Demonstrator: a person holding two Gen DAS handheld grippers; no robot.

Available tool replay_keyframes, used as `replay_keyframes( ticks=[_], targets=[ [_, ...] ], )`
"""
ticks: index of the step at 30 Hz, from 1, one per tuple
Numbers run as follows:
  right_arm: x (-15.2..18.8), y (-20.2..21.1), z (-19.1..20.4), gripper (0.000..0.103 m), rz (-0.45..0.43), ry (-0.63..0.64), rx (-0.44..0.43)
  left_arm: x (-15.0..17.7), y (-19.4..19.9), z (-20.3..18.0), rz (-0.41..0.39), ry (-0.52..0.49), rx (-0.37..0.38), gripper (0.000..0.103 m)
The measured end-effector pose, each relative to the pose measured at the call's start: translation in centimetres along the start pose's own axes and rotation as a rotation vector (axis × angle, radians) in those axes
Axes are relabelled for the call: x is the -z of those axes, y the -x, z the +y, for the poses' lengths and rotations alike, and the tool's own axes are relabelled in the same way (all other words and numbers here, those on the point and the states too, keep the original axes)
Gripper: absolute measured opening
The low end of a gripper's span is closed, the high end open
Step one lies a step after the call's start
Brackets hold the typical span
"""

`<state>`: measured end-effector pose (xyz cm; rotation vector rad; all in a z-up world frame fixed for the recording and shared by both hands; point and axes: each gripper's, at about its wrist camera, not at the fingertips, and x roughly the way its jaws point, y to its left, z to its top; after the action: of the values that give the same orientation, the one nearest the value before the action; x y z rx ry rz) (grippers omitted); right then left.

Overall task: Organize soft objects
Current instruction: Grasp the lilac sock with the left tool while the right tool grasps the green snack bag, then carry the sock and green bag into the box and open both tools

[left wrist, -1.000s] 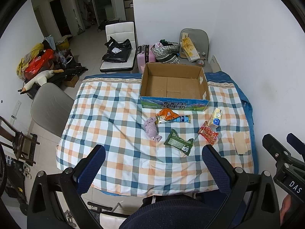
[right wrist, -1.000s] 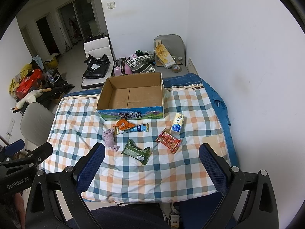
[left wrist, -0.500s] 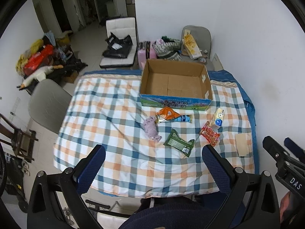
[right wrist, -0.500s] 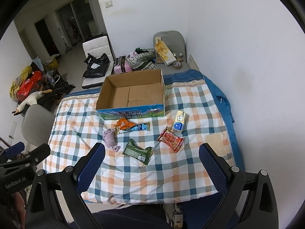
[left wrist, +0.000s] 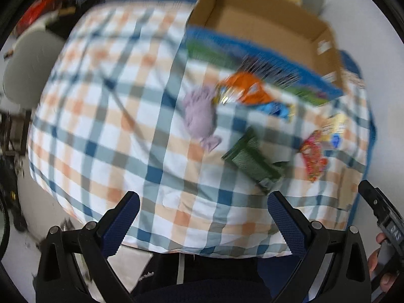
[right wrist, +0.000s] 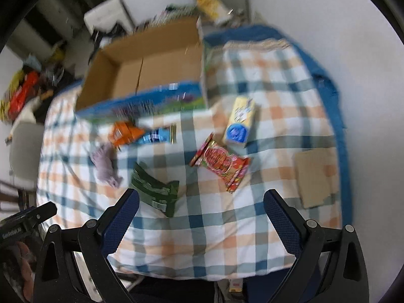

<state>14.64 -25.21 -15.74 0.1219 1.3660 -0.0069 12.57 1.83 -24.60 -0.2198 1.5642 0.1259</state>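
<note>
On the checked tablecloth (left wrist: 106, 116) lie a purple soft toy (left wrist: 200, 116) (right wrist: 104, 166), an orange packet (left wrist: 246, 91) (right wrist: 123, 132), a blue packet (right wrist: 159, 135), a green packet (left wrist: 252, 161) (right wrist: 155, 192), a red packet (left wrist: 313, 156) (right wrist: 222, 164) and a yellow-blue carton (right wrist: 240, 123). An open empty cardboard box (left wrist: 265, 25) (right wrist: 151, 63) stands behind them. My left gripper (left wrist: 202, 214) is open and empty over the table's near edge. My right gripper (right wrist: 200, 212) is open and empty, near the green packet. Both views are blurred.
A flat cardboard piece (right wrist: 315, 176) lies at the table's right side. A grey chair (left wrist: 27, 68) stands left of the table. A white wall is close on the right. Clutter and chairs stand behind the box.
Both grippers have moved forward and down toward the table, so the objects appear much larger. The jaws stay open. Nothing on the table has moved.
</note>
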Motion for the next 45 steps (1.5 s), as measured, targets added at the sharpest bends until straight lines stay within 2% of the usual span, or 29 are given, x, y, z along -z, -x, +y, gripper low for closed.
replay_keyframes(
  ticks=[5, 10, 12, 13, 14, 15, 16, 17, 21, 24, 26, 28, 29, 31, 33, 34, 37, 41, 45],
  targets=[
    [0.2, -9.2, 6.0, 0.100, 0.113, 0.228, -0.037, -0.8, -4.3, 1.2, 0.058, 0.032, -0.083, 0.103],
    [1.9, -16.7, 12.2, 0.096, 0.220, 0.380, -0.030, -1.3, -7.1, 3.5, 0.093, 0.064, -0.165, 0.103],
    [2.6, -18.9, 13.8, 0.089, 0.255, 0.426, -0.005, -1.6, -8.0, 4.4, 0.108, 0.077, -0.183, 0.103],
    [2.9, -20.0, 14.4, 0.088, 0.268, 0.449, 0.036, -1.8, -8.4, 4.8, 0.113, 0.081, -0.189, 0.103],
    [3.1, -20.7, 14.7, 0.083, 0.268, 0.463, 0.071, -2.0, -8.7, 5.1, 0.118, 0.083, -0.196, 0.103],
    [3.1, -21.2, 14.7, 0.071, 0.260, 0.467, 0.096, -2.3, -9.0, 5.2, 0.122, 0.084, -0.193, 0.103],
    [2.9, -21.3, 14.4, 0.064, 0.257, 0.446, 0.085, -2.7, -9.2, 5.2, 0.121, 0.081, -0.176, 0.103],
    [2.6, -21.6, 13.7, 0.044, 0.284, 0.390, 0.055, -3.1, -9.3, 5.1, 0.117, 0.080, -0.165, 0.103],
    [0.9, -21.8, 9.8, 0.039, 0.332, 0.165, -0.052, -6.0, -9.8, 4.1, 0.095, 0.092, -0.065, 0.103],
    [0.0, -21.9, 6.8, 0.038, 0.331, 0.008, -0.104, -8.3, -10.9, 3.0, 0.088, 0.073, 0.006, 0.103],
    [-0.2, -22.7, 5.3, 0.039, 0.342, -0.067, -0.129, -9.8, -12.2, 2.1, 0.089, 0.042, 0.021, 0.102],
    [-0.1, -23.8, 4.4, 0.041, 0.372, -0.117, -0.168, -11.0, -13.6, 1.2, 0.100, 0.001, 0.018, 0.093],
    [-0.2, -24.1, 3.8, 0.044, 0.390, -0.132, -0.180, -11.4, -14.4, 0.8, 0.116, -0.018, 0.013, 0.088],
    [0.2, -24.7, 3.4, 0.046, 0.408, -0.138, -0.193, -11.9, -15.9, 0.2, 0.144, -0.056, -0.001, 0.060],
    [0.4, -24.6, 2.9, 0.046, 0.410, -0.125, -0.185, -12.0, -16.9, 0.0, 0.156, -0.083, -0.020, 0.041],
    [0.4, -23.7, 2.7, 0.046, 0.412, -0.122, -0.181, -11.9, -17.2, -0.1, 0.147, -0.097, -0.034, 0.039],
    [1.3, -24.5, 3.6, 0.046, 0.410, -0.113, -0.163, -11.3, -17.0, 0.4, 0.120, -0.109, -0.040, 0.036],
    [3.0, -25.9, 5.5, 0.044, 0.394, -0.080, -0.116, -8.9, -16.4, 1.3, 0.099, -0.128, -0.083, 0.035],
    [4.1, -27.3, 6.8, 0.042, 0.400, -0.053, -0.067, -7.6, -17.4, 2.3, 0.104, -0.121, -0.103, 0.035]
  ],
)
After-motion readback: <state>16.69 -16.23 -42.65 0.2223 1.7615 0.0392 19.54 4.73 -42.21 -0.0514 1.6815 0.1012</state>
